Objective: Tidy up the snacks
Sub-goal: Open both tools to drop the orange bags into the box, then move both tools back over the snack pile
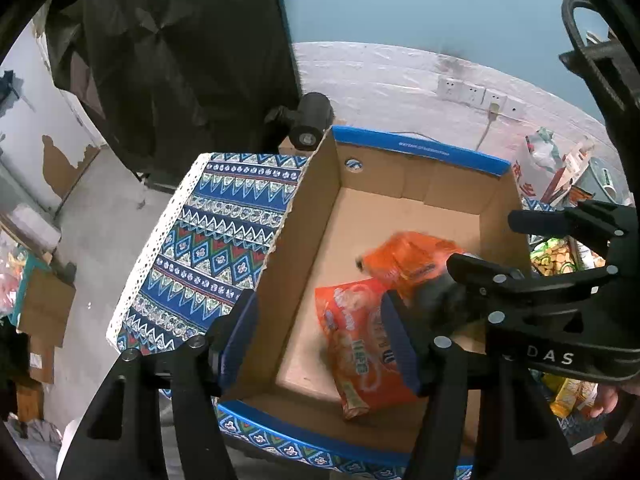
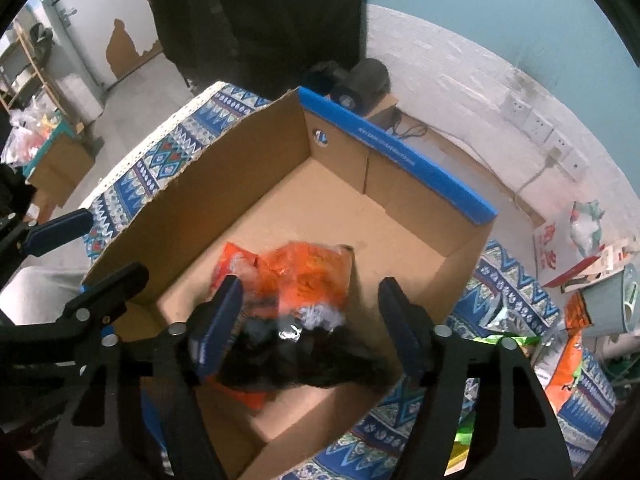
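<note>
I look down into the cardboard box, which stands on the patterned cloth – its rims are blue. Inside the box, on the floor near the front wall, lies an orange snack bag flat. My left gripper hangs above the box with the jaws wide apart; the pads press on nothing, and the flat bag is seen below, between them. A second orange bag is blurred in both views, just beyond the first one, deeper in the box. My right gripper is over it, jaws wide – the bag is between the fingers but the pads do not close on it; if it touches the floor of the box I cannot tell. Outside the box, to the right of it, more snack packets lie on the cloth.
</note>
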{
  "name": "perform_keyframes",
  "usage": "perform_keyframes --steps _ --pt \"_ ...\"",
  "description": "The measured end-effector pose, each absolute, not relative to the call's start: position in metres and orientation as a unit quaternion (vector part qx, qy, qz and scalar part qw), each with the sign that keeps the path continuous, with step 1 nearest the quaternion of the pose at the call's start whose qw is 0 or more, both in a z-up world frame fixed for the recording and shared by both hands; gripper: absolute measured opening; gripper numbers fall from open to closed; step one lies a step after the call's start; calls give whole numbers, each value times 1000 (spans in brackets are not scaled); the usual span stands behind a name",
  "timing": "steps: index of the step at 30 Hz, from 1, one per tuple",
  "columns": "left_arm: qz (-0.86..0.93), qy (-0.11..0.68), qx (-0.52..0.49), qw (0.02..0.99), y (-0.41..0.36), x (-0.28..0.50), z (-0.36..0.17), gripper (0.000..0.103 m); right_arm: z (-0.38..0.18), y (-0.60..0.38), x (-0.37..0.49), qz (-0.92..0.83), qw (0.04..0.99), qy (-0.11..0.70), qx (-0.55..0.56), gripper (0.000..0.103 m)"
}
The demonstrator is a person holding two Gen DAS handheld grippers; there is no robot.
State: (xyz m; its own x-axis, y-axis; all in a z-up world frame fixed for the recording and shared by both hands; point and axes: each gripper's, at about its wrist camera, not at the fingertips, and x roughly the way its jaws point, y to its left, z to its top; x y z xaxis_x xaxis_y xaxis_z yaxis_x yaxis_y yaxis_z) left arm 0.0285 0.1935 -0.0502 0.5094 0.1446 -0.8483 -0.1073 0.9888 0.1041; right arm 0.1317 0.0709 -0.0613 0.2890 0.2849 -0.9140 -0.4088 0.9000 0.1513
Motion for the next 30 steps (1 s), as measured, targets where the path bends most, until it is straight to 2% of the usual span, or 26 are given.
perform_keyframes --steps 16,30 --pt "31 476 48 877 145 20 -32 69 -35 4 107 169 822 542 -48 78" --pt "-34 489 86 867 69 11 -33 73 -31 -82 65 122 829 545 -38 78"
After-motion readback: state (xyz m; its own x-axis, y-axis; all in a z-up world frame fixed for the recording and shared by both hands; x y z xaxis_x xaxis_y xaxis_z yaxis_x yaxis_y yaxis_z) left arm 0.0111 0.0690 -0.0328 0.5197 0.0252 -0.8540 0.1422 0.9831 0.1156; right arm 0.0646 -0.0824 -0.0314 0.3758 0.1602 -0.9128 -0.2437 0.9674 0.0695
